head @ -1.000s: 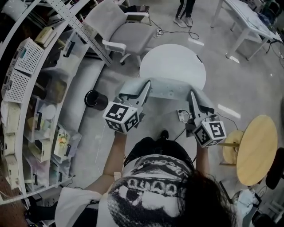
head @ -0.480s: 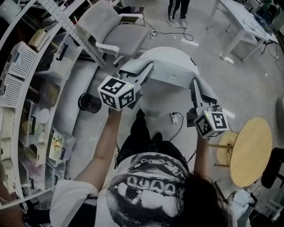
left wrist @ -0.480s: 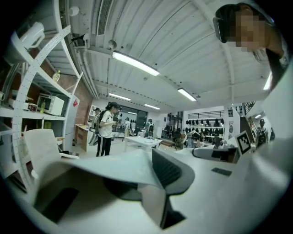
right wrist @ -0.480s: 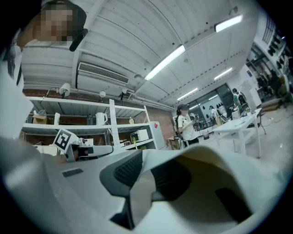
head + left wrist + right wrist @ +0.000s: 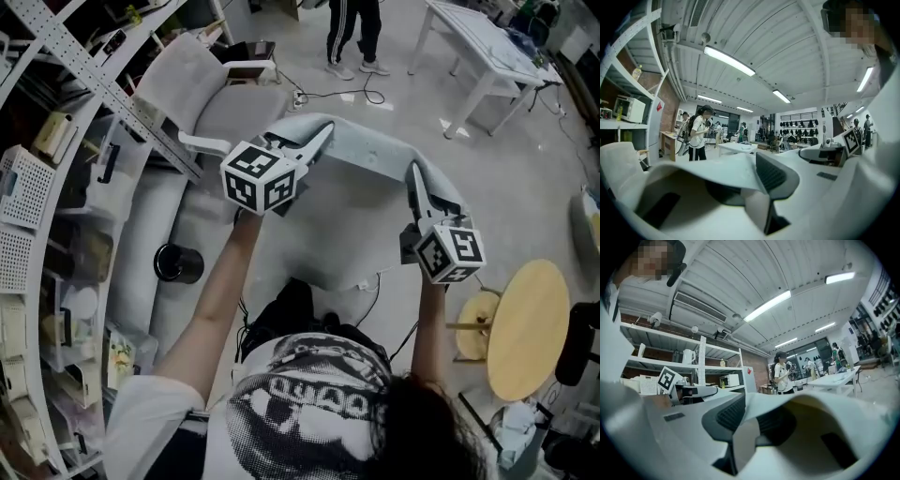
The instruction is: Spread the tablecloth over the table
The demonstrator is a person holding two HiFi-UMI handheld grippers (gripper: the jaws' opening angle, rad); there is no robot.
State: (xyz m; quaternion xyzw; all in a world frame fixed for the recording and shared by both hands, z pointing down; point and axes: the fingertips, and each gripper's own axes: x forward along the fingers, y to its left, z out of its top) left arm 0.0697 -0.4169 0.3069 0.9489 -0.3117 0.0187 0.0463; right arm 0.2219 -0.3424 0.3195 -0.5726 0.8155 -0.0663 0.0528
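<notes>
Worryingly, the left gripper [image 5: 323,136] and right gripper [image 5: 413,173] pinch the tablecloth [image 5: 370,150] between them, jaws having just been opening; 1 corner could slip before reaching the table [image 5: 337,234] below.

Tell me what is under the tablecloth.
Below the raised tablecloth stands the round white table, and its near part shows. Its far edge, and anything lying there, is covered by the cloth.

White T-shirt [image 5: 300,403], black, perhaps lettered print
</notes>
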